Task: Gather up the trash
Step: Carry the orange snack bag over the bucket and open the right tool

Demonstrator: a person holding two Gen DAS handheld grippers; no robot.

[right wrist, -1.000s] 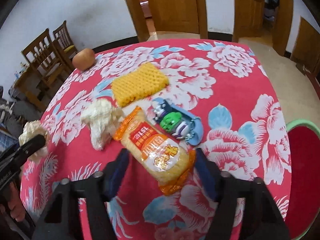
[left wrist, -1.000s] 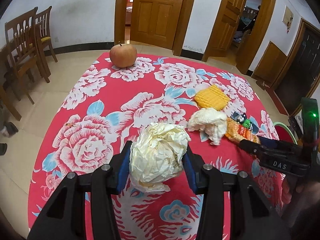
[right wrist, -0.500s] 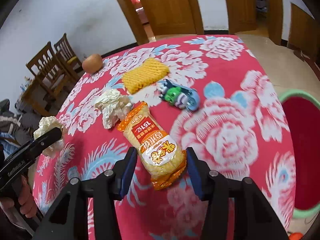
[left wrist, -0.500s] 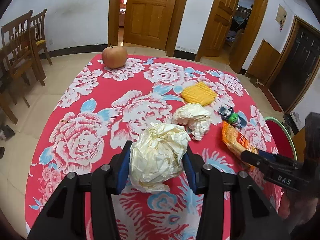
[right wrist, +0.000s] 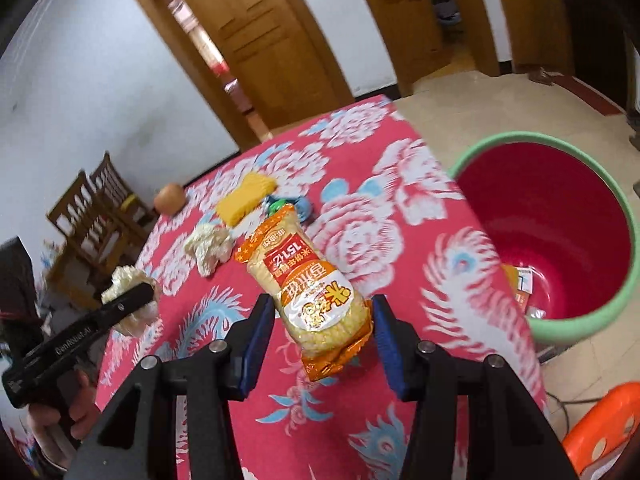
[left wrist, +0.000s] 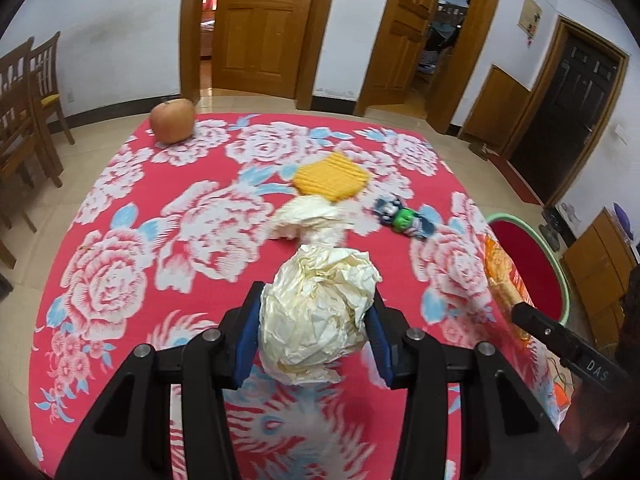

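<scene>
My left gripper (left wrist: 317,298) is shut on a crumpled cream paper ball (left wrist: 316,328), held above the red floral tablecloth (left wrist: 120,264). My right gripper (right wrist: 322,300) is shut on an orange snack packet (right wrist: 304,272), lifted clear of the cloth and tilted. To its right, beside the table, a red bin with a green rim (right wrist: 520,138) stands with scraps at its bottom. In the right wrist view the left gripper's finger (right wrist: 120,308) and its paper ball (right wrist: 128,276) show at the left. A second crumpled paper (left wrist: 312,220) lies mid-table.
A yellow foam net (left wrist: 330,178), a small green and blue toy (left wrist: 404,220) and an apple (left wrist: 173,120) lie on the table. Wooden chairs (left wrist: 24,92) stand at the left. An orange stool (right wrist: 608,428) sits by the bin. Doors line the far wall.
The right gripper closed on the snack packet, lifted it off the cloth and swung right toward the bin, rolling as it went. The left gripper drifted right and up, still holding the paper ball.
</scene>
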